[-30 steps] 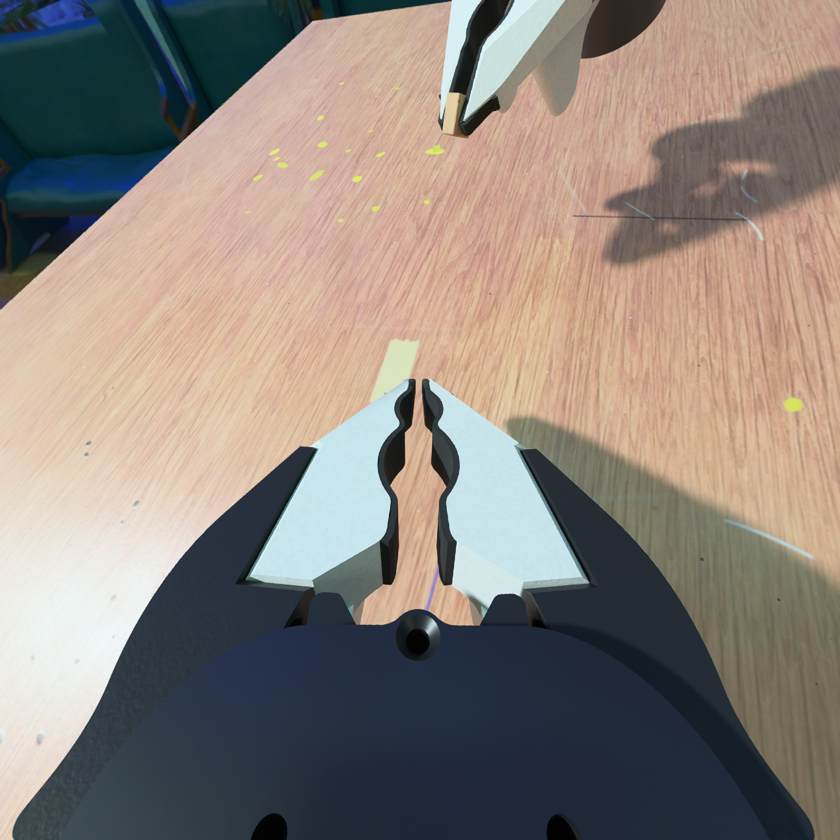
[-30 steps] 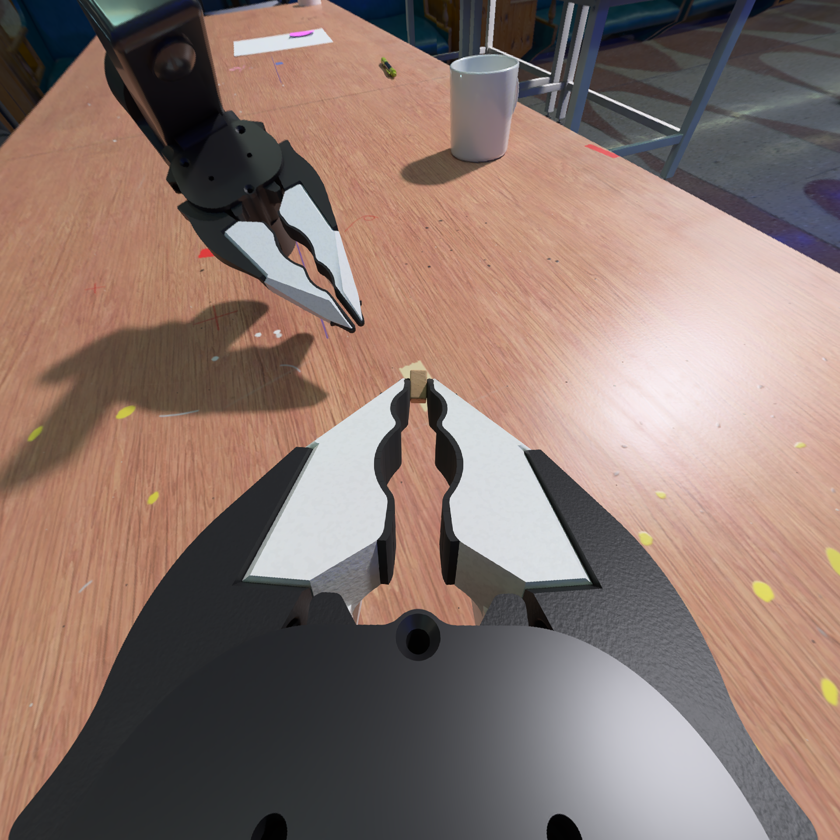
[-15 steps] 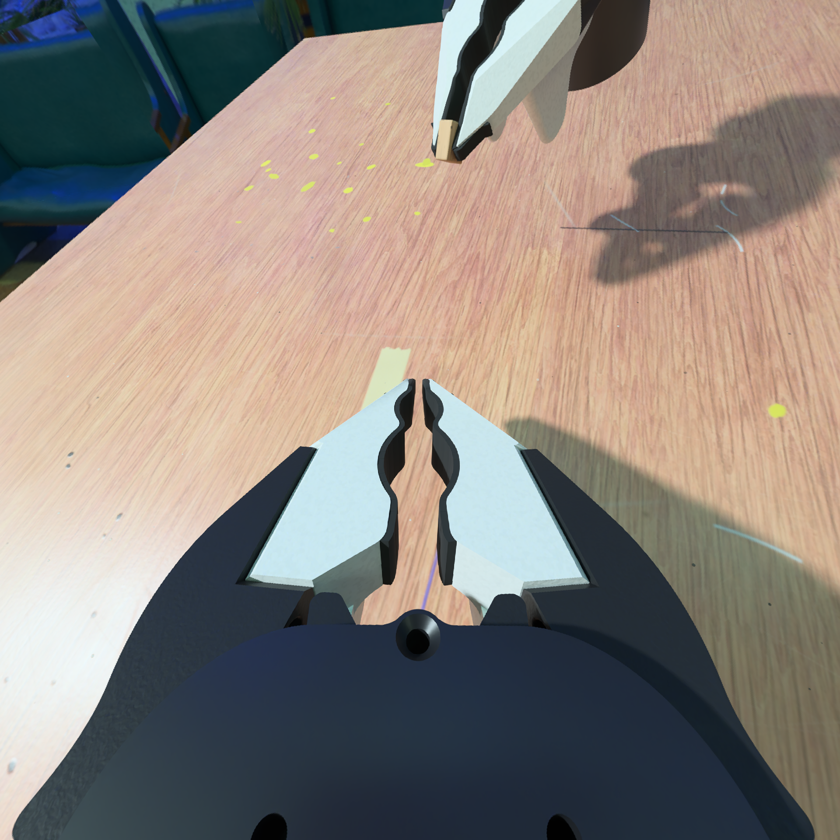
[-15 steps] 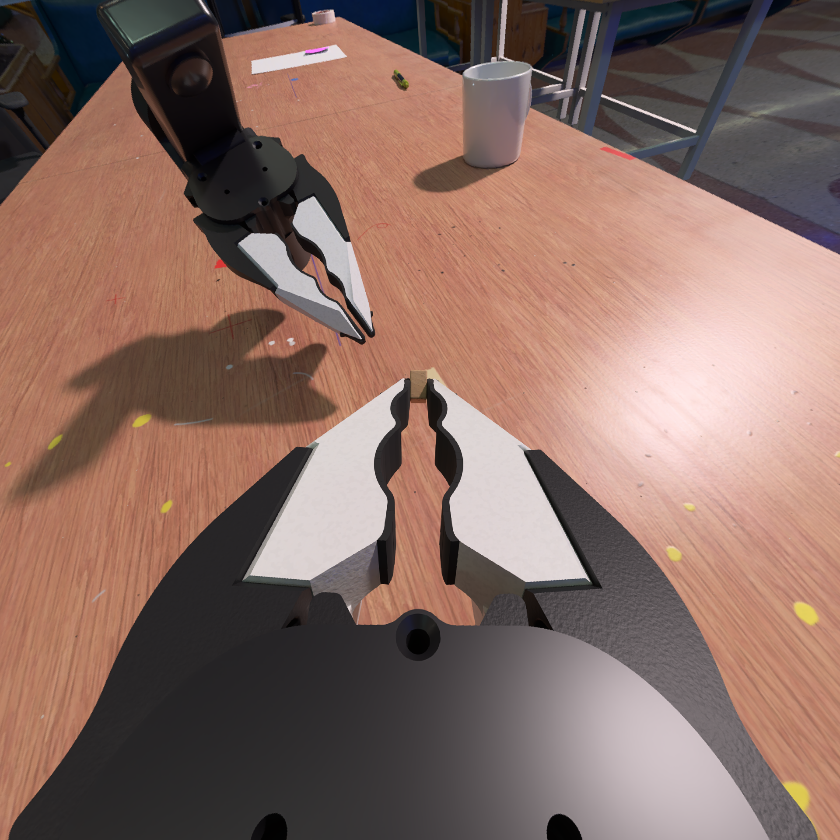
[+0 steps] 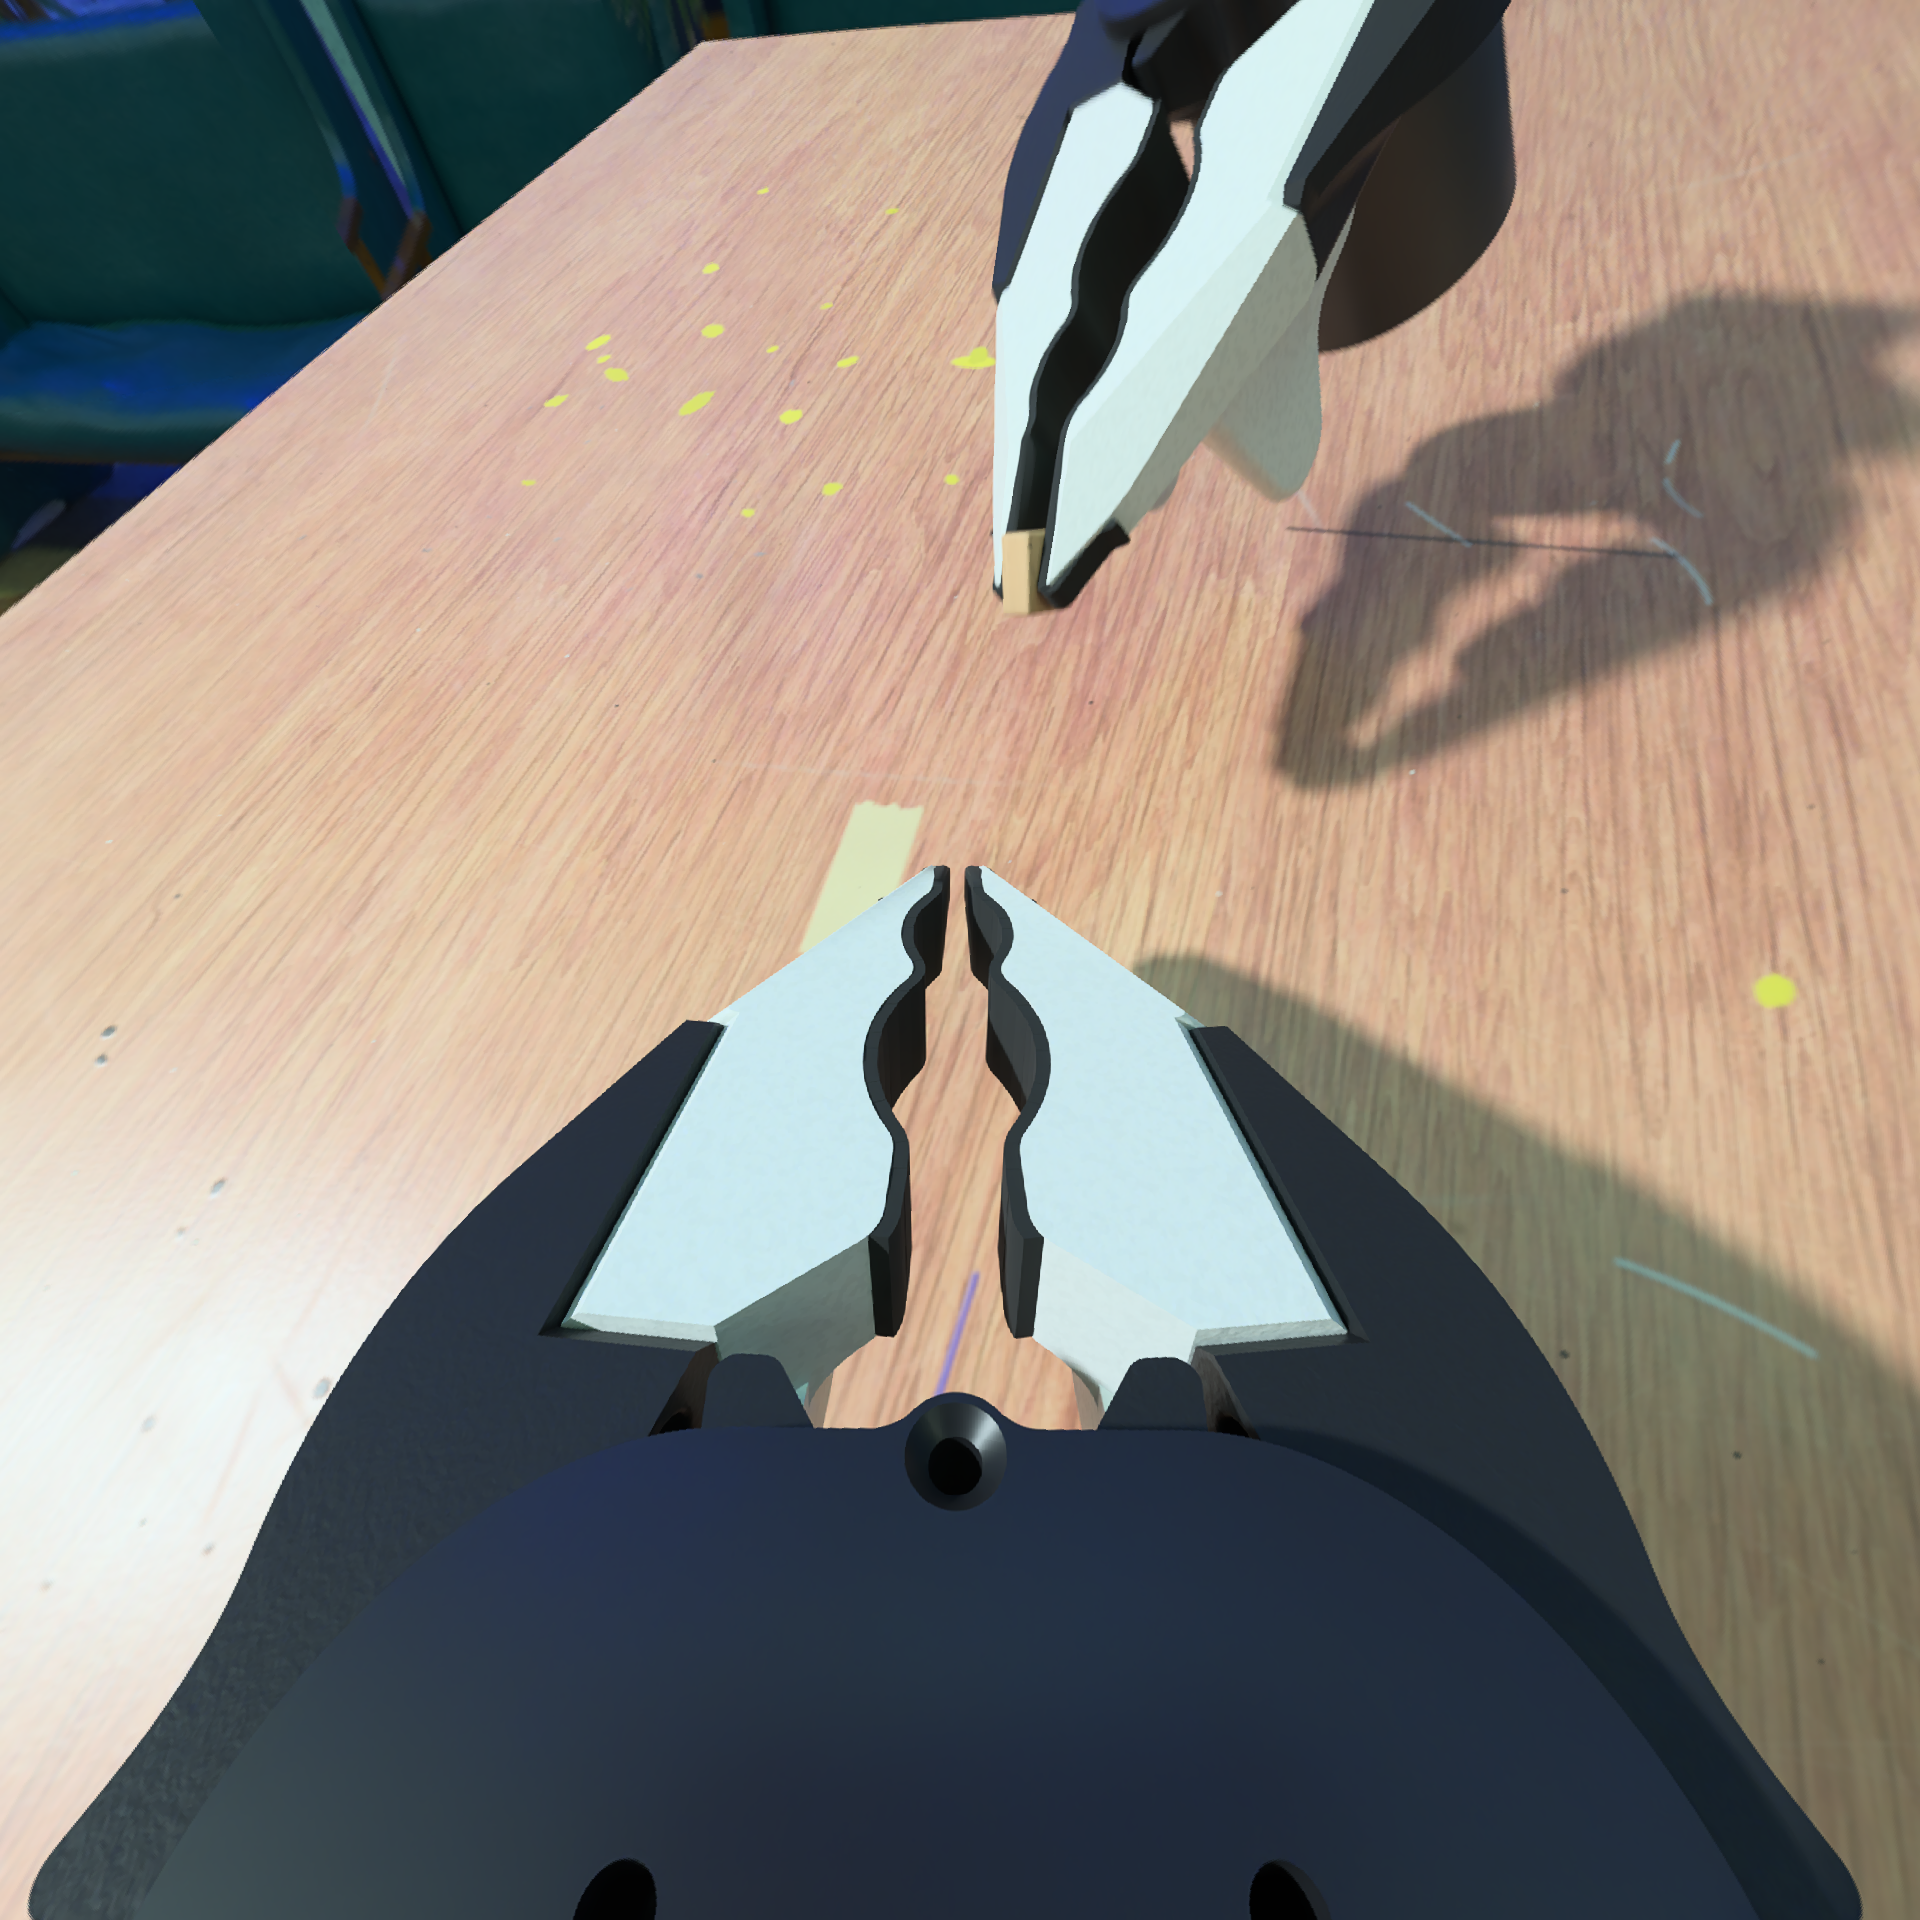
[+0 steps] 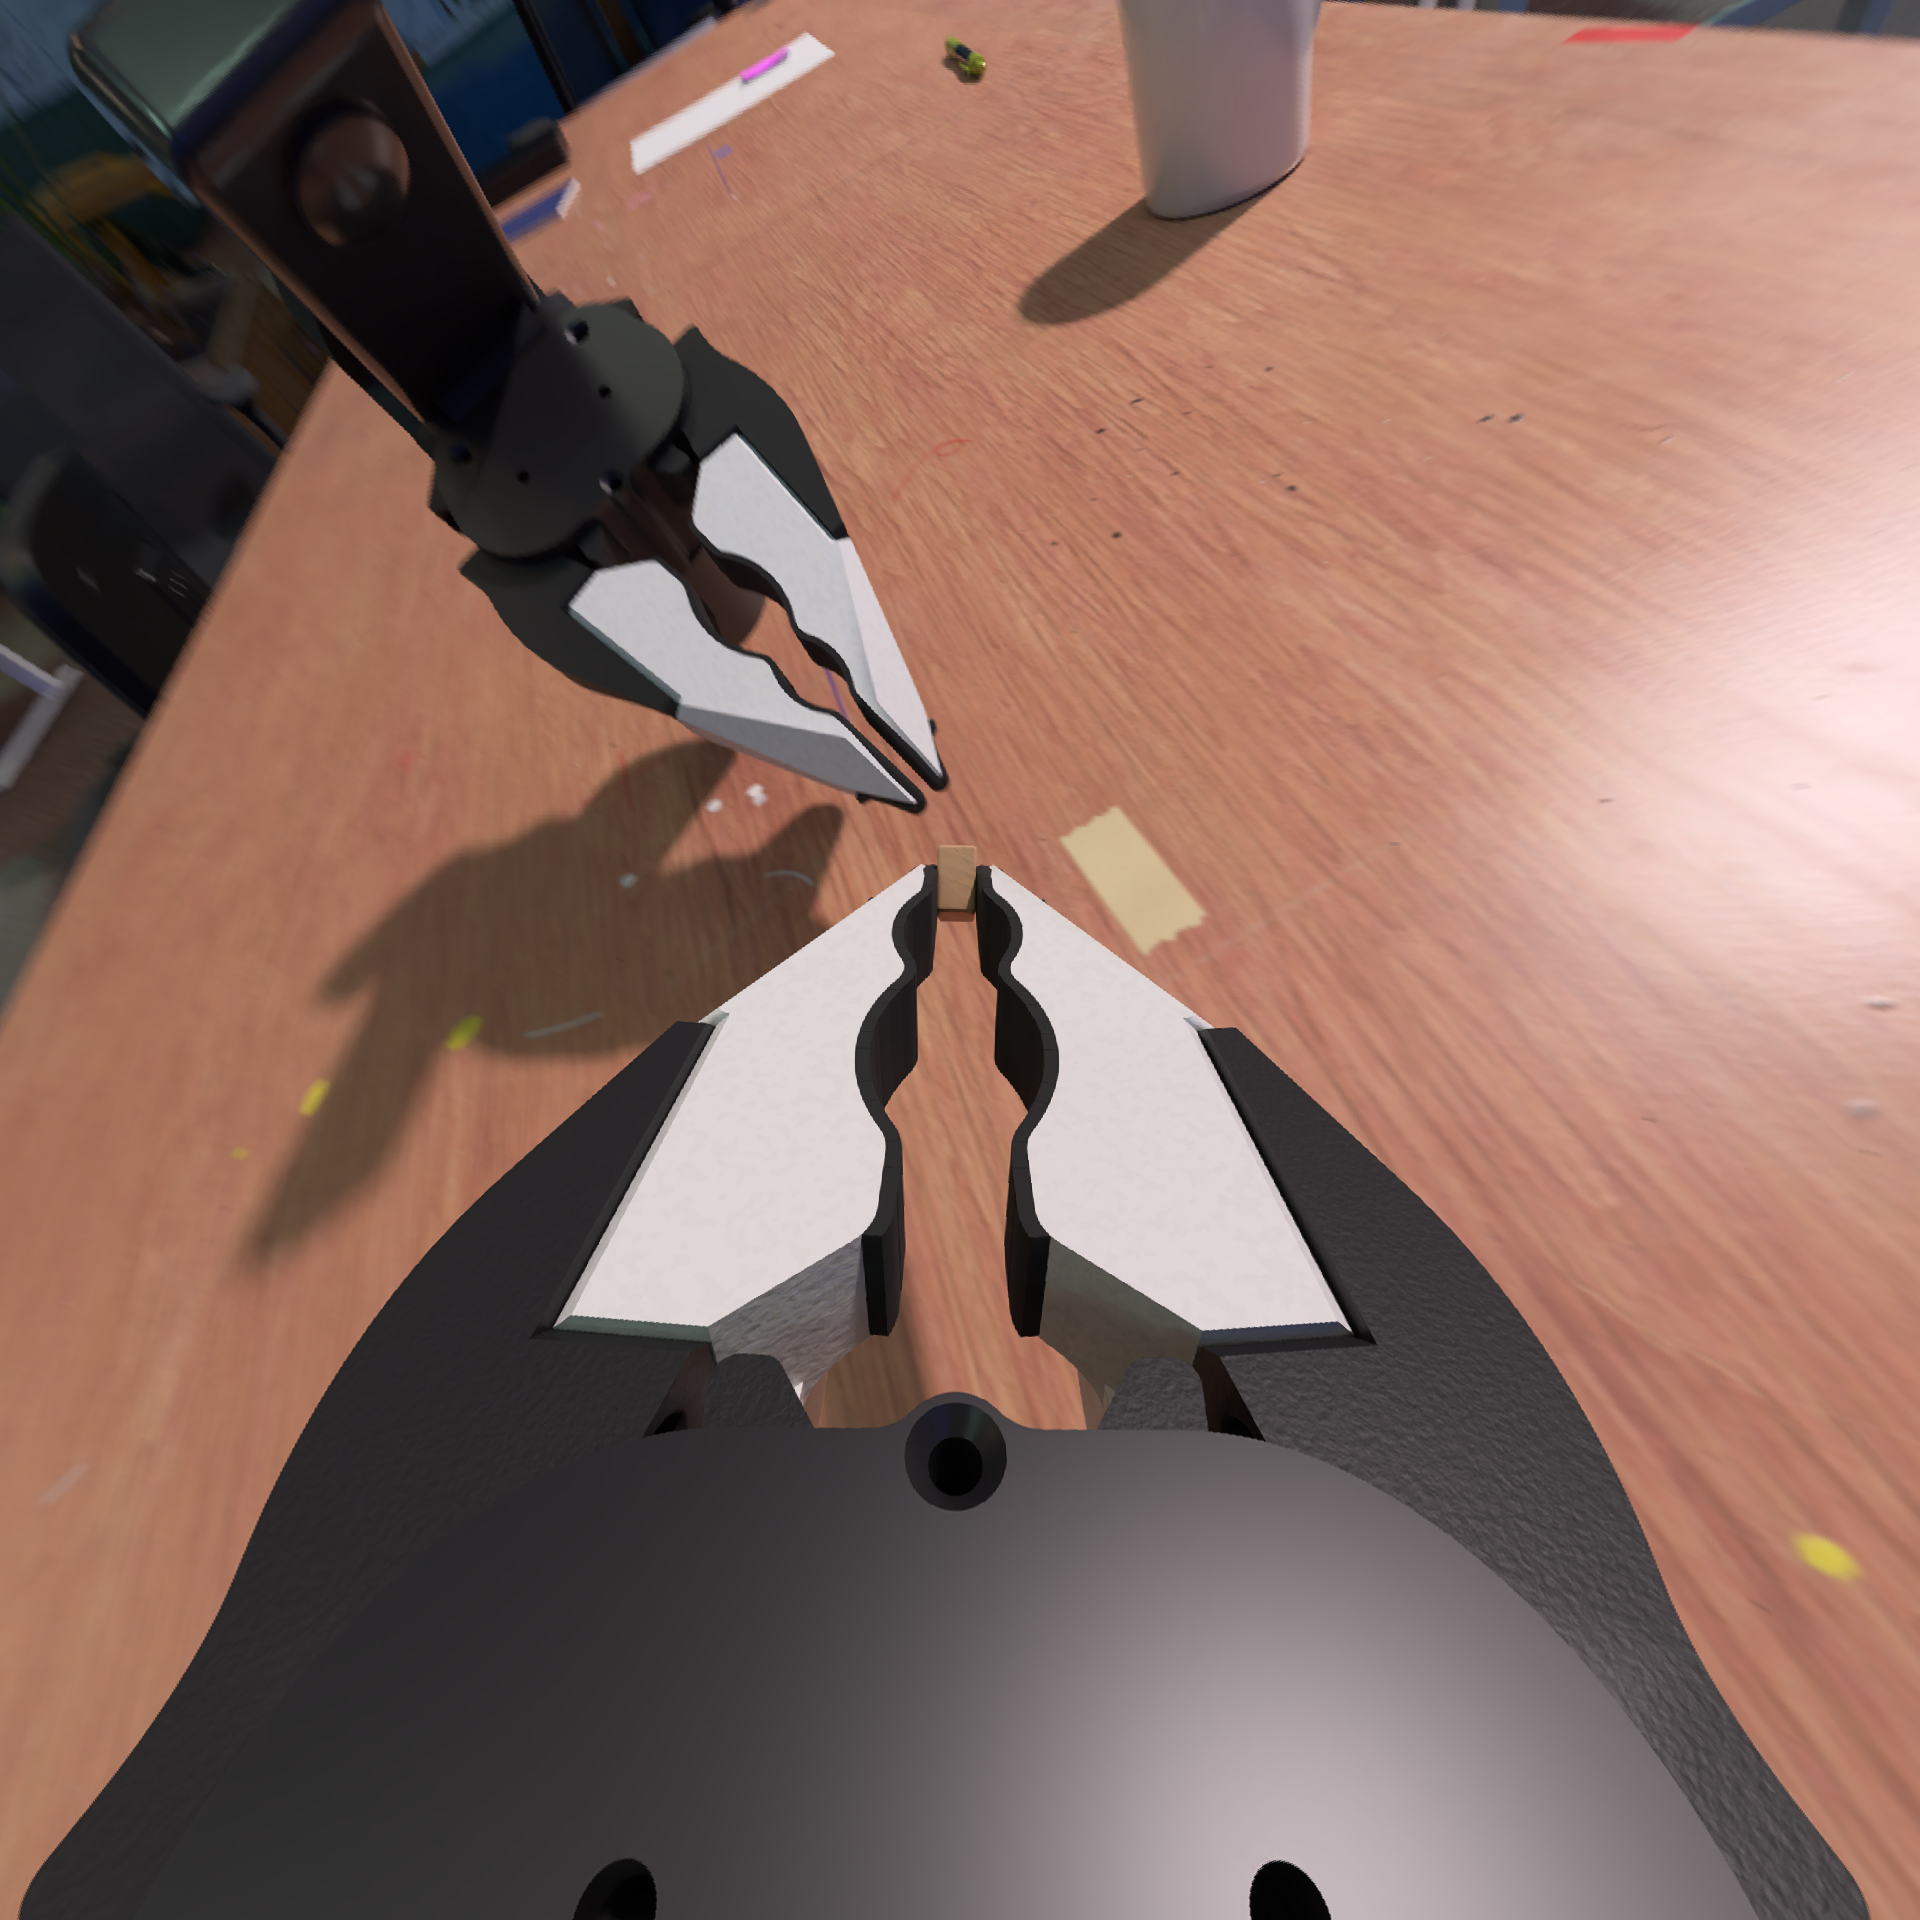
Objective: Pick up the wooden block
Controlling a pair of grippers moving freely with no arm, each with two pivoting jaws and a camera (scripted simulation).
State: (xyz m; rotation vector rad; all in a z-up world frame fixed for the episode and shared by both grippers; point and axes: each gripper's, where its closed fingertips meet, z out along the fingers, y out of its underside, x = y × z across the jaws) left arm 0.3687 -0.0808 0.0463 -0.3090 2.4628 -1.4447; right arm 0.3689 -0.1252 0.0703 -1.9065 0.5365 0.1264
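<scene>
The wooden block point(image 6: 956, 878) is a small tan cube pinched between my right gripper's point(image 6: 956, 885) fingertips. In the left wrist view the right gripper point(image 5: 1031, 582) comes down from the top, with the block point(image 5: 1021, 571) at its tips close over the wooden table point(image 5: 416, 727). I cannot tell whether the block touches the table. My left gripper point(image 5: 957, 875) is shut and empty, hovering over the table. In the right wrist view its tips point(image 6: 925, 790) point at the block from just beyond it, a small gap apart.
A strip of tan tape point(image 6: 1132, 878) lies on the table right of the block, also under my left gripper's tips point(image 5: 873, 852). A white cup point(image 6: 1216, 104), a paper sheet point(image 6: 727, 99) and a small green object point(image 6: 964, 57) lie farther off. Blue-green seats point(image 5: 156, 260) stand past the table edge.
My right gripper has carried the block closer to the left gripper and off to the side of the tape strip. The left gripper stays shut and has hardly moved.
</scene>
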